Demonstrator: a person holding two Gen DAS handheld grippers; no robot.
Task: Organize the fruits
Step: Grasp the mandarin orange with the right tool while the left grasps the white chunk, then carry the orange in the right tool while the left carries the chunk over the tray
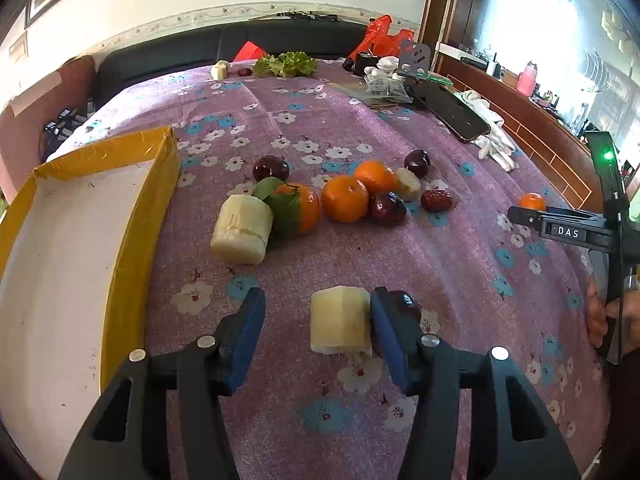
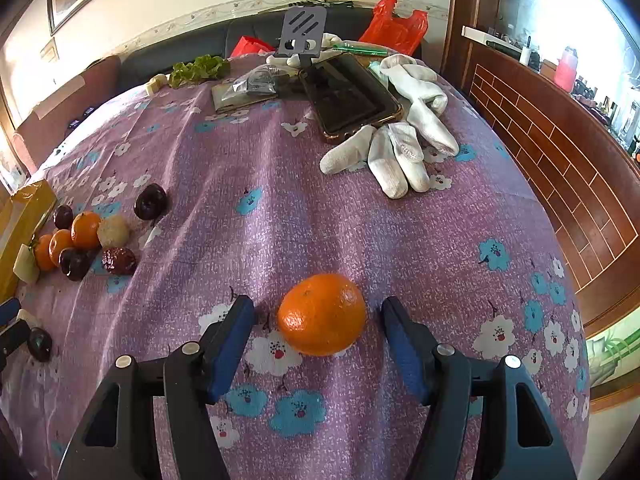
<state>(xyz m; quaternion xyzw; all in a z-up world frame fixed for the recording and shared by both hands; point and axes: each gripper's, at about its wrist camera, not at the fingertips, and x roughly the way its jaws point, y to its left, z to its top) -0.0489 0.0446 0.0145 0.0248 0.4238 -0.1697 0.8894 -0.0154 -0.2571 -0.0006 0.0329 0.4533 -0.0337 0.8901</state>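
My left gripper [image 1: 318, 312] is open around a pale sugarcane piece [image 1: 340, 322] that lies against its right finger; a dark plum [image 1: 406, 304] sits just behind that finger. A fruit cluster lies farther on: a bigger sugarcane piece [image 1: 242, 229], a leafy mandarin [image 1: 298, 210], two mandarins [image 1: 345, 198], plums [image 1: 271, 167], a red date [image 1: 436, 200]. An open yellow box [image 1: 140, 216] stands at the left. My right gripper [image 2: 318, 316] is open around a lone mandarin [image 2: 322, 314] on the cloth, with gaps on both sides.
The table carries a purple flowered cloth [image 2: 260, 200]. At the far right lie a phone [image 2: 348, 96], white gloves [image 2: 400, 152] and a phone stand [image 2: 302, 32]. Lettuce [image 1: 286, 64] and a red bag [image 1: 382, 36] sit at the far edge. The right gripper shows in the left wrist view [image 1: 568, 228].
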